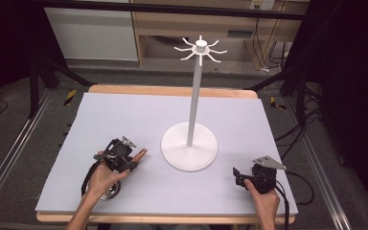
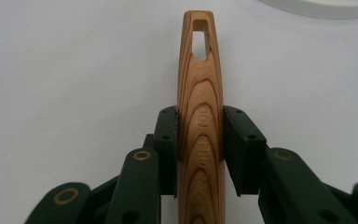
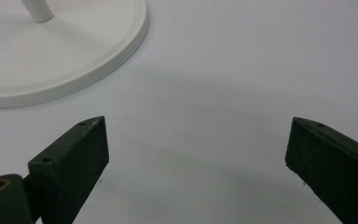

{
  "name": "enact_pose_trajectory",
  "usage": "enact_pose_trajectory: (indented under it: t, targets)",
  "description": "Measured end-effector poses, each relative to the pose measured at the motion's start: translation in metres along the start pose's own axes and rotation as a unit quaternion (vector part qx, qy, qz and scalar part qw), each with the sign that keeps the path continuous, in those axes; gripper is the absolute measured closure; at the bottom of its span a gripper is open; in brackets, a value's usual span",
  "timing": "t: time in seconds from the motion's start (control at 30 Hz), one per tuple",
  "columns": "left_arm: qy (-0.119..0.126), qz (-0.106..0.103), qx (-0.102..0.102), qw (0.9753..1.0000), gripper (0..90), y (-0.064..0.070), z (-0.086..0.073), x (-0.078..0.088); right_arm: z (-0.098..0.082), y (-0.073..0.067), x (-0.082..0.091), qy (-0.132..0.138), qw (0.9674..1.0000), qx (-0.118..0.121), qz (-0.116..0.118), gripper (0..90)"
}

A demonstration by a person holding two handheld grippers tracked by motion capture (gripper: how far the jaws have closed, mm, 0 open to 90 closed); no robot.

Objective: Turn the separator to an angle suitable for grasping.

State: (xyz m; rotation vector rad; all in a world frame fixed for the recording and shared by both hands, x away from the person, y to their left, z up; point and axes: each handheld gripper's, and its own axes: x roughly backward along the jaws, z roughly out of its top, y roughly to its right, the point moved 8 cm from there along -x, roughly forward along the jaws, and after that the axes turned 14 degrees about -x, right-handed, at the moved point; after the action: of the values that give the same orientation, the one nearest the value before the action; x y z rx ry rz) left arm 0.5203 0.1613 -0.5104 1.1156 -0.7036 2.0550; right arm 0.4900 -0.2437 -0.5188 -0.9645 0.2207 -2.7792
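Wooden handle [image 2: 200,116] points, seemingly, toward stand base [image 1: 189,146].

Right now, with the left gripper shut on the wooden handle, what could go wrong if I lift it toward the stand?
1. The left gripper clamps the handle along its narrow sides, so the metal end near the wrist may make the tool swing.
2. The hanging hole is small and the stand's hooks are thin and high, so threading may miss.
3. The stand's base sits close by, and a sweep could knock it.

White stand [image 1: 189,146] on pale-topped table [image 1: 124,115], near its middle.
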Motion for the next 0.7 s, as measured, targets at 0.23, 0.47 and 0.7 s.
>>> enact_pose_trajectory:
  t: [0.23,0.47,0.7]
  targets:
    - [0.022,0.006,0.004,0.9997,67.6,-0.001,0.002,0.011,0.0,0.0,0.0,0.0,1.0,-0.001,0.001,6.5]
    - [0.044,0.007,0.007,0.999,67.6,-0.001,0.006,0.021,0.0,0.0,0.001,0.002,1.0,0.001,0.001,6.5]
    - [0.071,0.011,0.011,0.9973,67.6,-0.002,0.01,0.035,0.0,0.0,0.001,0.001,1.0,-0.001,0.002,6.5]
